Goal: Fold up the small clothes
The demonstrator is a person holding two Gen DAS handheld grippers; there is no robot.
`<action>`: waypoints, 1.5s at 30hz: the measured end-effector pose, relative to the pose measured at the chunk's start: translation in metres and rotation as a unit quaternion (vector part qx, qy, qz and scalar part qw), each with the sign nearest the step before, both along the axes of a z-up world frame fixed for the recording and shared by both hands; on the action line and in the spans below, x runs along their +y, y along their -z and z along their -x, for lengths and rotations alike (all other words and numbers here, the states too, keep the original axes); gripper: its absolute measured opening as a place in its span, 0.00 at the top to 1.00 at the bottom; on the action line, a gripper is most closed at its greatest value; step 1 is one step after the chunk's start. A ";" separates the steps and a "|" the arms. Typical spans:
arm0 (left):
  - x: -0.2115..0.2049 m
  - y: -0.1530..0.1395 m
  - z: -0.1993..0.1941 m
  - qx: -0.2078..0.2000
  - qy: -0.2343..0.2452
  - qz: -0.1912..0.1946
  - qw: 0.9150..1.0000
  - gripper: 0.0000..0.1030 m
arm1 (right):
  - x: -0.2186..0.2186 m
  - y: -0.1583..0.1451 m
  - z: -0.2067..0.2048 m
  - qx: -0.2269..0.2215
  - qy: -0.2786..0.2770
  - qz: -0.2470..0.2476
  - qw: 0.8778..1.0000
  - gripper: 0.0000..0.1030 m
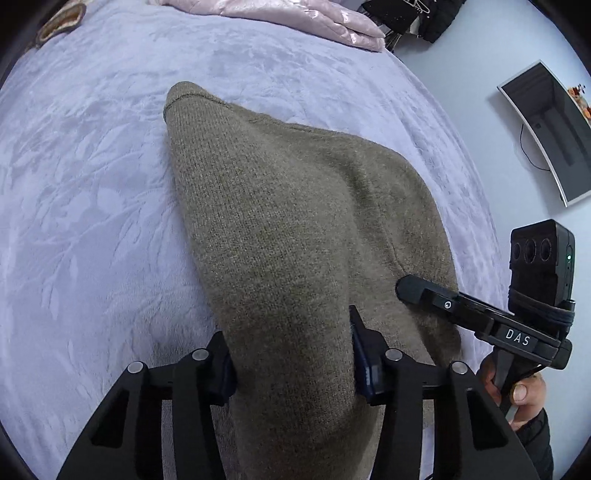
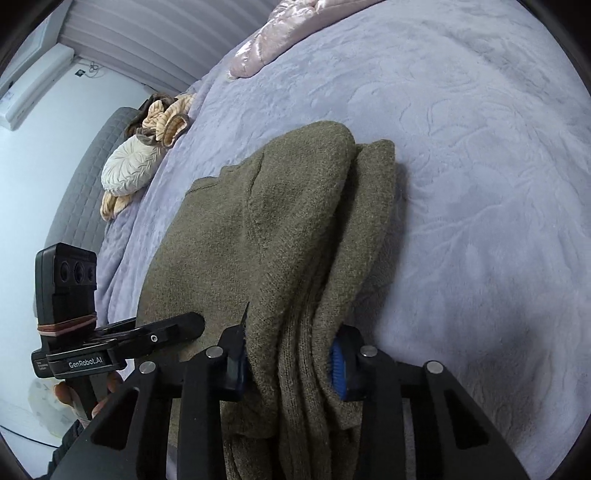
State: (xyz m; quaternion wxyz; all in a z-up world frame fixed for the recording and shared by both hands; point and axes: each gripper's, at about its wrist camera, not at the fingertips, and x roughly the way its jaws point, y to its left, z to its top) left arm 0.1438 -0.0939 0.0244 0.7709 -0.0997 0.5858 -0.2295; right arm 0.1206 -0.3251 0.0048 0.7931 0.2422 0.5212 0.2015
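An olive-brown knitted sweater (image 1: pixel 295 221) lies partly folded on a lavender bed cover (image 1: pixel 92 203). My left gripper (image 1: pixel 291 354) is shut on a thick bunch of the sweater's near edge. My right gripper (image 2: pixel 291 354) is shut on several stacked layers of the same sweater (image 2: pixel 266 221) at its near edge. The right gripper also shows in the left wrist view (image 1: pixel 410 288), pressed on the sweater's right side. The left gripper shows in the right wrist view (image 2: pixel 184 325) at the sweater's left side. The far part of the sweater rests on the bed.
A pink satin quilt (image 1: pixel 295 18) lies at the far edge of the bed. Round cushions (image 2: pixel 136 166) sit by the grey headboard (image 2: pixel 85 192). A monitor (image 1: pixel 546 129) hangs on the wall to the right, and dark clothes (image 1: pixel 424 18) hang beyond the bed.
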 end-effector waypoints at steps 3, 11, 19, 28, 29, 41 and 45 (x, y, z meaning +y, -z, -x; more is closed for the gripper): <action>-0.002 -0.012 0.007 -0.014 0.007 -0.016 1.000 0.53 | 0.008 -0.019 0.008 -0.019 -0.008 0.008 1.000 0.66; 0.018 -0.044 0.037 -0.032 0.007 -0.017 0.999 0.53 | 0.028 -0.061 0.039 -0.051 -0.018 0.025 0.998 0.66; 0.049 -0.059 0.086 -0.041 0.003 -0.020 0.999 0.53 | 0.056 -0.078 0.080 -0.063 -0.034 0.026 0.997 0.66; 0.077 -0.056 0.134 -0.039 -0.003 -0.031 0.999 0.53 | 0.091 -0.073 0.121 -0.058 -0.055 0.027 0.996 0.66; 0.079 -0.055 0.138 -0.039 -0.004 -0.032 0.999 0.53 | 0.094 -0.071 0.125 -0.057 -0.058 0.027 0.996 0.66; 0.097 -0.041 0.172 -0.035 -0.019 -0.033 0.999 0.53 | 0.117 -0.058 0.156 -0.046 -0.068 0.034 0.996 0.66; 0.098 -0.037 0.181 -0.035 -0.020 -0.035 0.999 0.53 | 0.120 -0.054 0.163 -0.039 -0.068 0.033 0.996 0.66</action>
